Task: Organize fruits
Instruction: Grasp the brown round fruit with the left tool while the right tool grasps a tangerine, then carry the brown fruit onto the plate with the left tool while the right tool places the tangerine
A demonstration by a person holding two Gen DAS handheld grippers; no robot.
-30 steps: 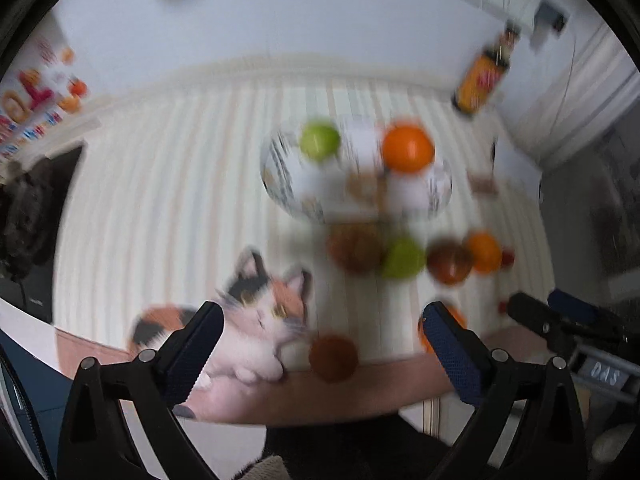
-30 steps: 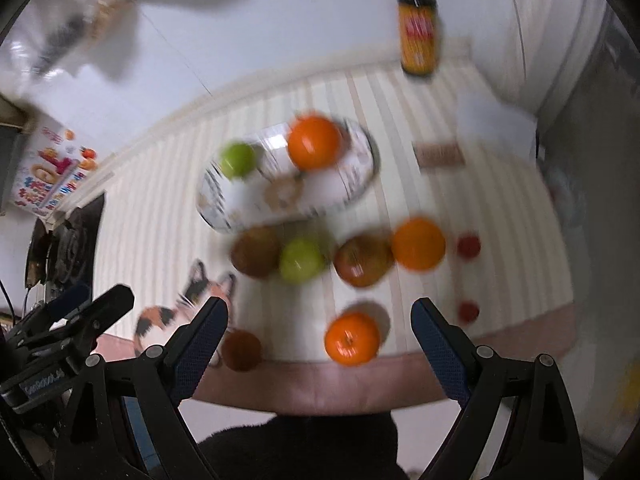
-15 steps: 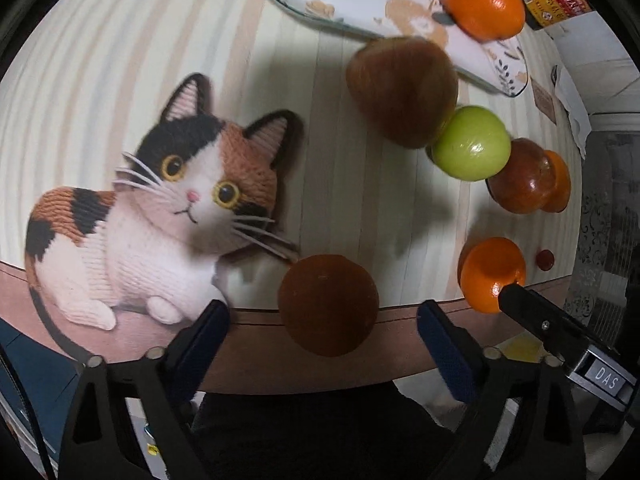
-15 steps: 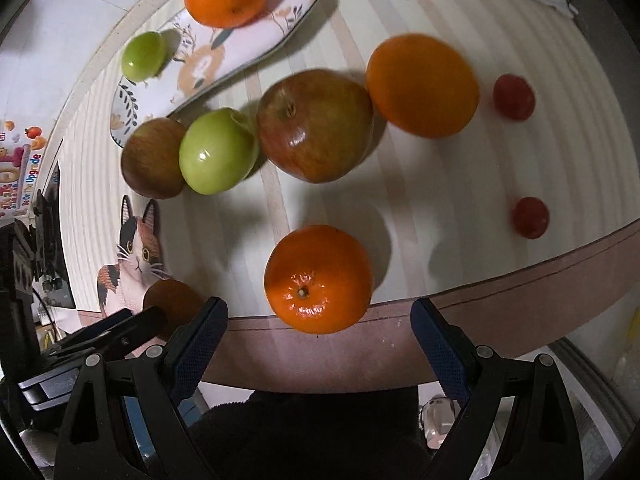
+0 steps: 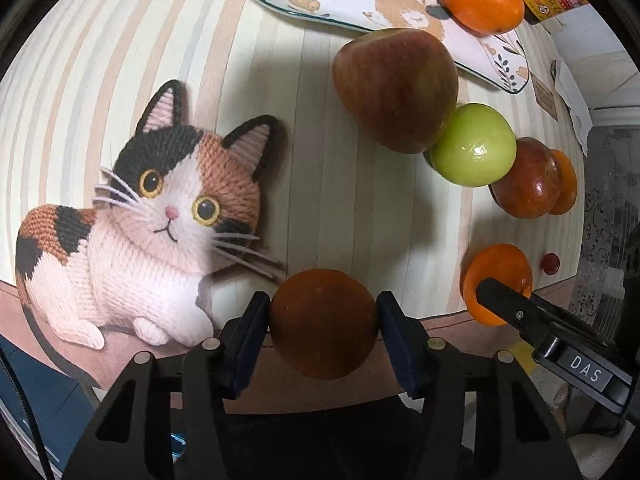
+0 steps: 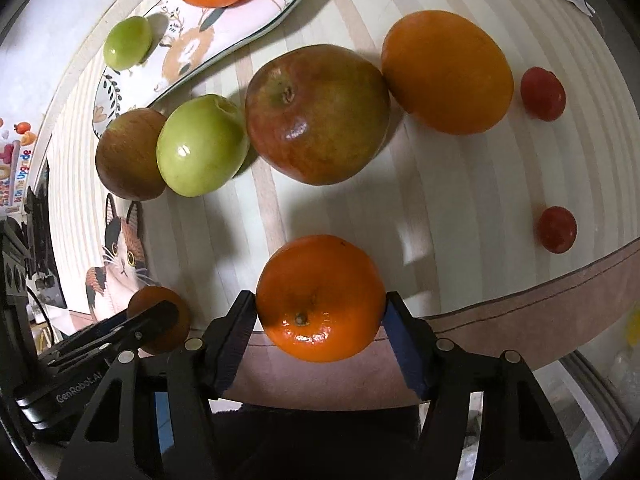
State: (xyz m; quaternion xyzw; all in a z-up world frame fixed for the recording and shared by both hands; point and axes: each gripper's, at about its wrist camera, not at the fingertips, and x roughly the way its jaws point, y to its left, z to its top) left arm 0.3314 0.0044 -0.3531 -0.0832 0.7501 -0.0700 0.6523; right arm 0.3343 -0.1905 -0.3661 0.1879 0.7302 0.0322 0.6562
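— Left wrist view: left gripper (image 5: 323, 320) is clamped on the brown fruit (image 5: 323, 322), just beside the cat print (image 5: 152, 224). Right?

— Right gripper (image 6: 320, 312) is clamped on the tangerine (image 6: 320, 298), near the mat edge, well short of the plate (image 6: 120, 96). I'd lift both straight up, clear the apples (image 6: 318, 114), and set them down gently on bare plate.

Two apples (image 6: 316, 114) flank a jujube (image 6: 200, 146), behind the mandarin (image 6: 318, 298), before the plate (image 6: 240, 36).
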